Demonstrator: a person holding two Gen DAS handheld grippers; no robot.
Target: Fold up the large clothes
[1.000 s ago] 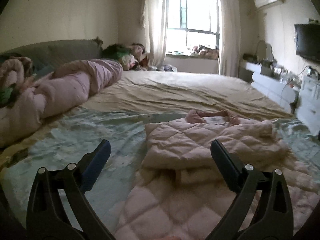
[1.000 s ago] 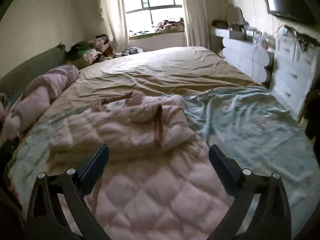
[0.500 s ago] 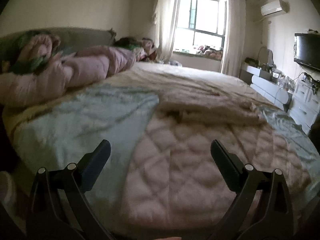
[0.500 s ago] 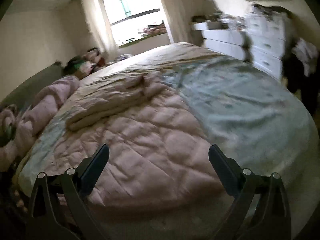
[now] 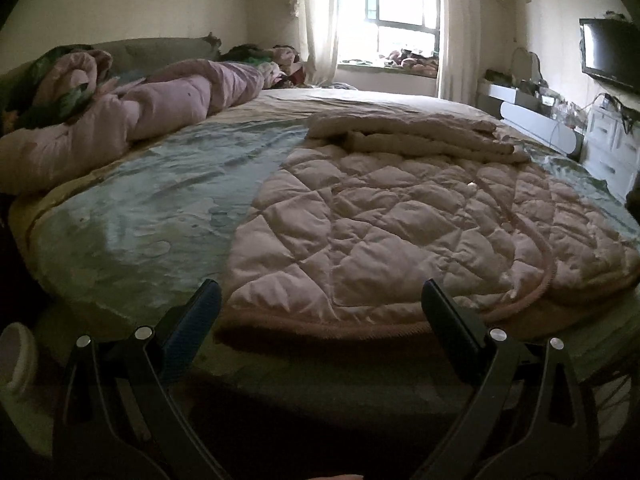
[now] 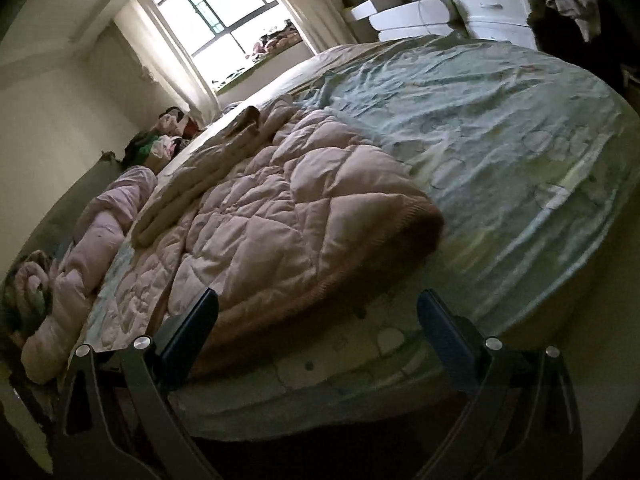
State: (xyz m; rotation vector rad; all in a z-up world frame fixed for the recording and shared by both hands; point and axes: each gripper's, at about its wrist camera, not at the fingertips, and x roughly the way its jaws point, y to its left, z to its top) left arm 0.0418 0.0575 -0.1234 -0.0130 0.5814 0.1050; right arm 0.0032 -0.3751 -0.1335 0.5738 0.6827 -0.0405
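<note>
Bed [image 5: 132, 204] now seen from hem level, both grippers dropped from above the coat [image 5: 392, 224] to its near edge. Left gripper [image 5: 320, 308] and right gripper [image 6: 316, 312] with jaws wide open, empty, likely ready to pinch the hem for the next fold.

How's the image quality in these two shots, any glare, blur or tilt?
Left wrist view: the window is blown out, backlighting the room; the pink quilted coat stays sharp, its near hem in shadow. Right wrist view: strongly tilted frame, soft motion blur on the bed sheet, fisheye bending the edges.
</note>
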